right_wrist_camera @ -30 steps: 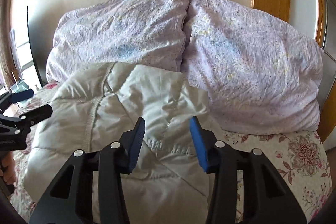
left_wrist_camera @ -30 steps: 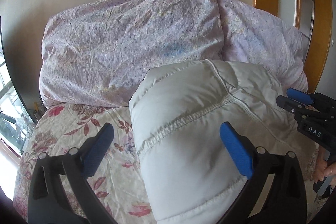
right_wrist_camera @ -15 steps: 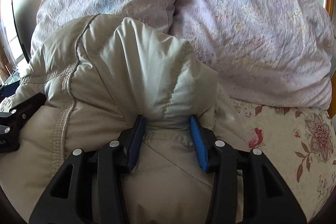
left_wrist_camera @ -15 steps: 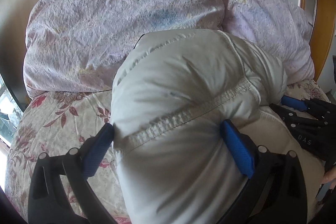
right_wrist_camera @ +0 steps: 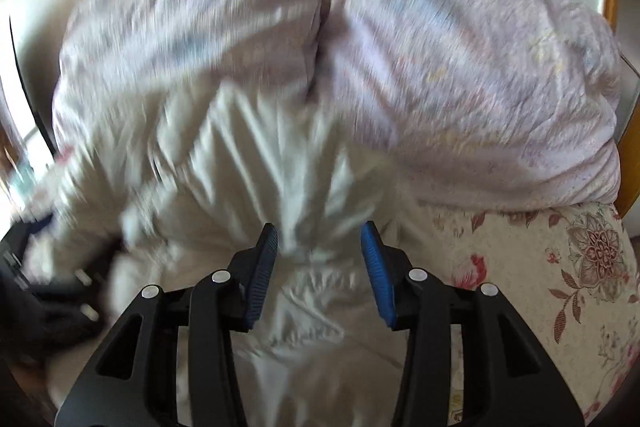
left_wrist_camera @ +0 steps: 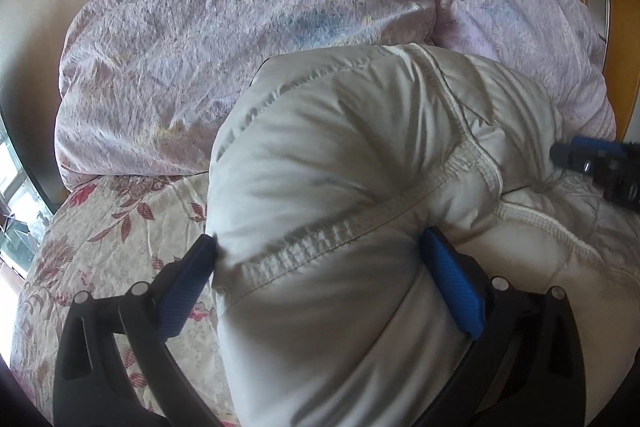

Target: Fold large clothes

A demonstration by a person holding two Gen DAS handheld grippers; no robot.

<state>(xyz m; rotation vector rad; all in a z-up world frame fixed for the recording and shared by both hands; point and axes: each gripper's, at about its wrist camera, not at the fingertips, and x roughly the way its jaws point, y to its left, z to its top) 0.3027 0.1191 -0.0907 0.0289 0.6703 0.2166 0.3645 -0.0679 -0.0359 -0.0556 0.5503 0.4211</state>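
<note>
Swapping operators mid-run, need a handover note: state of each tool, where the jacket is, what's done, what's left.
Left tool: set wide, both blue pads pressed into a thick fold of the white puffy jacket, gripping it.
Right tool: part open; jacket fabric bunched between the pads, but the picture is blurred, so a grip cannot be confirmed.
Jacket: on the floral bedspread, bulging up against the lilac pillows.
Done: one section doubled over onto the rest.
Left: probably lay the fold down, flatten it, release, then finish the folding.
</note>
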